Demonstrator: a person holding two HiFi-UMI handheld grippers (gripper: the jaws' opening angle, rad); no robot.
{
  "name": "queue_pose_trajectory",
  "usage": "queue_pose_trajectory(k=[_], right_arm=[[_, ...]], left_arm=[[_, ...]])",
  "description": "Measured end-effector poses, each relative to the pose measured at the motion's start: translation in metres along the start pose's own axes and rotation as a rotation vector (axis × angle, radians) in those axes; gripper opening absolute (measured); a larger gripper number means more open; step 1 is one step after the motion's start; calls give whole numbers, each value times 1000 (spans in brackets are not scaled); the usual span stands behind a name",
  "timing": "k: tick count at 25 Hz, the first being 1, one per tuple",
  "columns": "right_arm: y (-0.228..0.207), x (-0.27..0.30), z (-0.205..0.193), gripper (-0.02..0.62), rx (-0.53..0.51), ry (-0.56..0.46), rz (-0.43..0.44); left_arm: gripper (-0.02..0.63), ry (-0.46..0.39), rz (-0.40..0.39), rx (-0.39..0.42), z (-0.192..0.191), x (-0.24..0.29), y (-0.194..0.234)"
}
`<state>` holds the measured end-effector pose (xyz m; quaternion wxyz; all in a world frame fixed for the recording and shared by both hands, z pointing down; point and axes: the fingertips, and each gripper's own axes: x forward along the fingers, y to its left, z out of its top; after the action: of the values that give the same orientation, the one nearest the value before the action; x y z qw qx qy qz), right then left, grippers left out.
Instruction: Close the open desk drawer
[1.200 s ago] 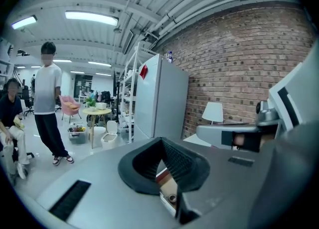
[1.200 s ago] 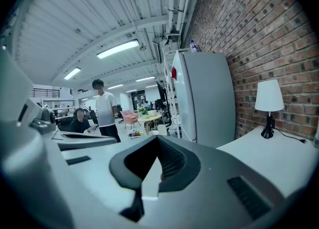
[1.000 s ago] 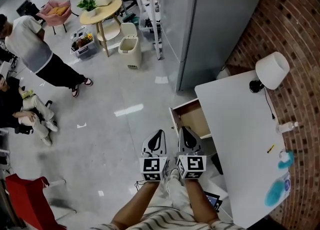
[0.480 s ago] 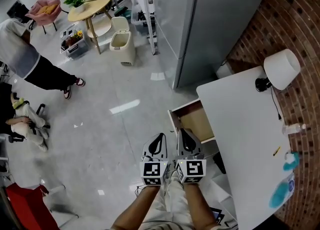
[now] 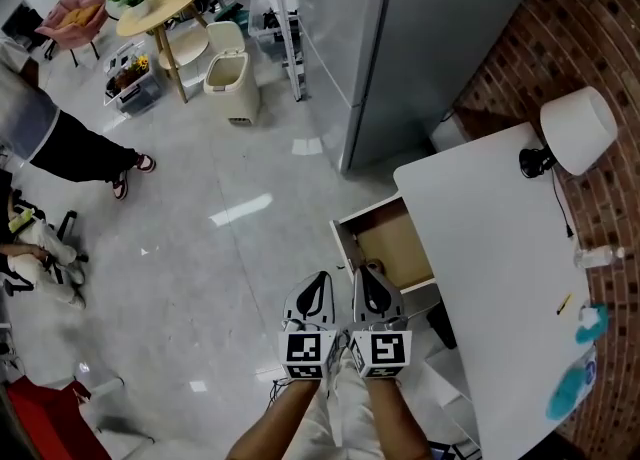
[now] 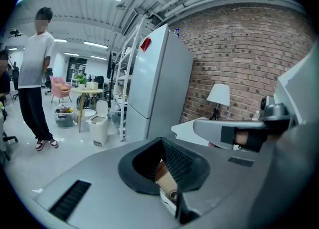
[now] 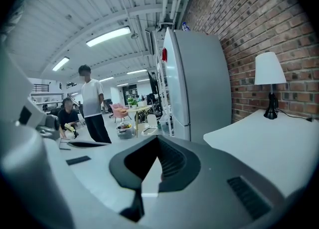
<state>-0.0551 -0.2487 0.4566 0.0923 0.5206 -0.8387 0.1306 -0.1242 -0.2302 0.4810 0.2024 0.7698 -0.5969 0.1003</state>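
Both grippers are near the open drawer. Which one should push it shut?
Probably the left. The left gripper sits just on the floor side of the drawer front, so it could press that panel toward the desk. The right gripper overlaps the drawer's near side, past the front.

Head view: from high above, steeply down onto desk (image 5: 480,238) and floor (image 5: 230,258). Both gripper views: low, close along own jaws, nearly level toward fridge (image 6: 159,83); lamp (image 7: 269,68) shared by all 3.

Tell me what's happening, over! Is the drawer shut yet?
Left gripper and right gripper both shut, empty, side by side. Drawer open, sticking out from desk. No blocker seen.
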Motion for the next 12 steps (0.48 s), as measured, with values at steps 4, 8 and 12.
queue_pose_trajectory(k=[4,8,12], right_arm=[[-5,6,-21,11,6,7,-10],[-10,15,-44,11,16,15,-13],[-14,21,-71,11,16,23,-22]], left_arm=[[-5,10,-6,-5,-22,10,3],[-3,4,10,-20,-45,21,13],[-5,-9,7,-24,-68,36,18]])
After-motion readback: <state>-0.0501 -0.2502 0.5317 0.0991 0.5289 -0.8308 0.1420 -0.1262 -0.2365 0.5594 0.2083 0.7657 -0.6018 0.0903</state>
